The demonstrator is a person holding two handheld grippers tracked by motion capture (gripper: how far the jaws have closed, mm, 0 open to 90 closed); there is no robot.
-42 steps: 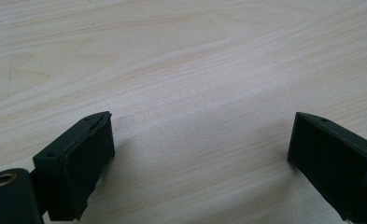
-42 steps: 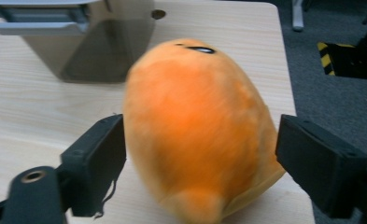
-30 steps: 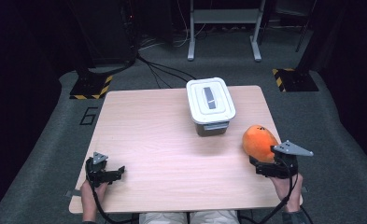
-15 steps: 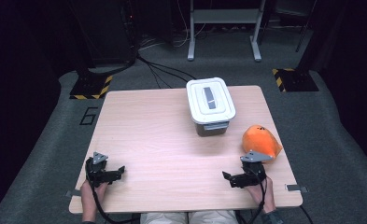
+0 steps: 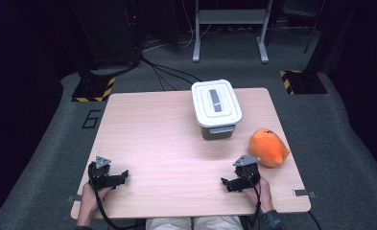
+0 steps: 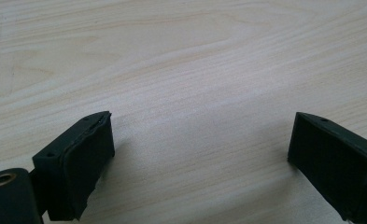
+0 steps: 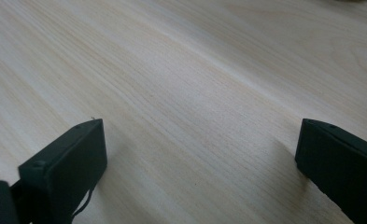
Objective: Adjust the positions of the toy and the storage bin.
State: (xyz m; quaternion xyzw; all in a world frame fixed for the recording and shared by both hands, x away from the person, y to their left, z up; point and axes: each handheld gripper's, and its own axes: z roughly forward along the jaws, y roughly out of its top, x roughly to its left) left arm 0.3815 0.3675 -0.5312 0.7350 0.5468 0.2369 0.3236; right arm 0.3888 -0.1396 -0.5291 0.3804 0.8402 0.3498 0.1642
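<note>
An orange plush toy (image 5: 267,146) lies on the light wooden table (image 5: 167,143) near its right edge. A white lidded box (image 5: 216,106) stands at the table's back middle. My right gripper (image 5: 230,183) rests on the table just left of and in front of the toy, open, with bare wood between its jaws (image 7: 197,149). My left gripper (image 5: 120,176) rests near the front left corner, open too, nothing between its jaws (image 6: 200,149).
Black cables run over the grey carpet behind the table. A metal stand (image 5: 229,28) is at the back, and yellow-black striped floor plates (image 5: 95,88) lie at both sides. Wide bare wood lies between the two grippers.
My right gripper has left the orange toy and moved left and toward the front edge, down onto the table. The toy lies free. The left gripper has stayed put.
</note>
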